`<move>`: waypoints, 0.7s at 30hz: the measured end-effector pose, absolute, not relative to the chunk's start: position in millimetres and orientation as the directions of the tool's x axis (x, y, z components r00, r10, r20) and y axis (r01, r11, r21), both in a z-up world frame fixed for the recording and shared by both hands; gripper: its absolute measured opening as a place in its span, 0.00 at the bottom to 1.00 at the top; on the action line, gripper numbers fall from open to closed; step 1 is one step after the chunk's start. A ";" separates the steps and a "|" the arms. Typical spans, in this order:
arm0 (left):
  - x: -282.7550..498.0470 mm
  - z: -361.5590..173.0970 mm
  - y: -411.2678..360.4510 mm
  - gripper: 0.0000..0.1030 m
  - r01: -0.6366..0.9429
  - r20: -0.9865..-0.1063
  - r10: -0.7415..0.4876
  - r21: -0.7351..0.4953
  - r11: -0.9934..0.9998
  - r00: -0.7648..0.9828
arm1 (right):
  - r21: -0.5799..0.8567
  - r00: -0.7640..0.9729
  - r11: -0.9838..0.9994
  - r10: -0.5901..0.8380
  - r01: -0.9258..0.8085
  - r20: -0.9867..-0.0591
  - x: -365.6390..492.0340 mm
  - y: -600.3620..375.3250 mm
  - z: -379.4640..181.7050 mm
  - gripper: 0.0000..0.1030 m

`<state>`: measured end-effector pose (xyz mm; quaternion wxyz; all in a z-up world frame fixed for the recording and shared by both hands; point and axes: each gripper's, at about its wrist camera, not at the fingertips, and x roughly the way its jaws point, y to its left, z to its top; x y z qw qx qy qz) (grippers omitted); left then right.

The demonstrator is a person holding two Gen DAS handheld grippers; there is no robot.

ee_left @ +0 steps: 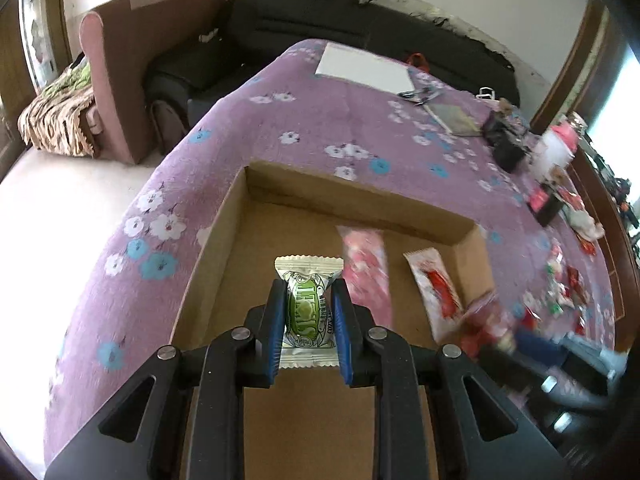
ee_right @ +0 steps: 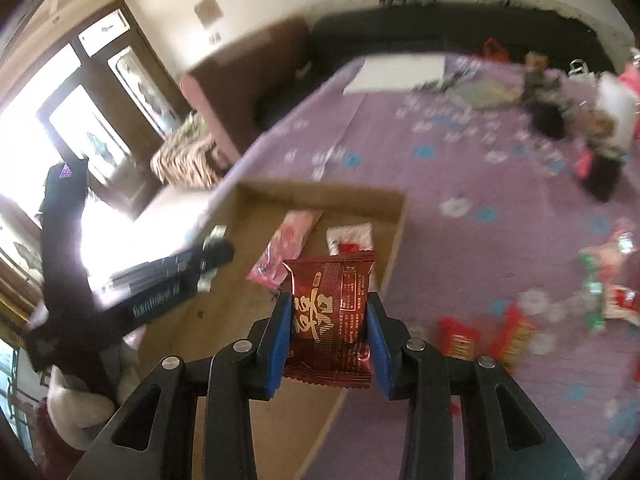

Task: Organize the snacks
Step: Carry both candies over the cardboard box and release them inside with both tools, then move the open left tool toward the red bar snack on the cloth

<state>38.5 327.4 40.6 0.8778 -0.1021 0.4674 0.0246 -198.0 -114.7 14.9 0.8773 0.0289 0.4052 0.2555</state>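
My left gripper point(ee_left: 307, 312) is shut on a green and white snack packet point(ee_left: 306, 312) and holds it above the open cardboard box point(ee_left: 352, 194). Inside the box lie a pink packet point(ee_left: 366, 276) and a white and red packet point(ee_left: 434, 286). My right gripper point(ee_right: 327, 316) is shut on a dark red snack packet point(ee_right: 330, 316), held over the box's right wall point(ee_right: 394, 240). The pink packet point(ee_right: 286, 246) and white and red packet point(ee_right: 349, 240) also show in the right wrist view. The left gripper point(ee_right: 160, 284) appears there as a blurred black shape at the left.
The box sits on a purple floral cloth point(ee_left: 320, 120). Loose snacks point(ee_right: 520, 332) lie scattered on the cloth to the right. A white sheet point(ee_left: 364, 68), a notebook and dark boxes point(ee_left: 506, 140) are at the far side. A black sofa point(ee_left: 320, 24) stands behind.
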 end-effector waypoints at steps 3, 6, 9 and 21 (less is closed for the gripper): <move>52.9 33.4 334.5 0.19 -0.156 -0.834 -0.043 -0.153 0.976 0.550 | 0.250 0.514 0.869 0.460 -0.426 -0.723 -184.1 -97.9 -0.9 0.35; 61.0 28.2 337.9 0.19 -0.179 -0.835 -0.026 -0.148 0.973 0.549 | 0.243 0.502 0.873 0.449 -0.422 -0.739 -178.3 -85.3 -10.5 0.35; 63.3 25.8 339.0 0.20 -0.181 -0.835 -0.049 -0.176 0.968 0.548 | 0.230 0.508 0.876 0.441 -0.424 -0.740 -173.7 -77.9 -15.0 0.38; 23.1 55.3 345.1 0.20 -0.199 -0.795 -0.093 -0.261 0.945 0.599 | 0.319 0.558 0.853 0.513 -0.412 -0.652 -189.2 -132.4 22.7 0.44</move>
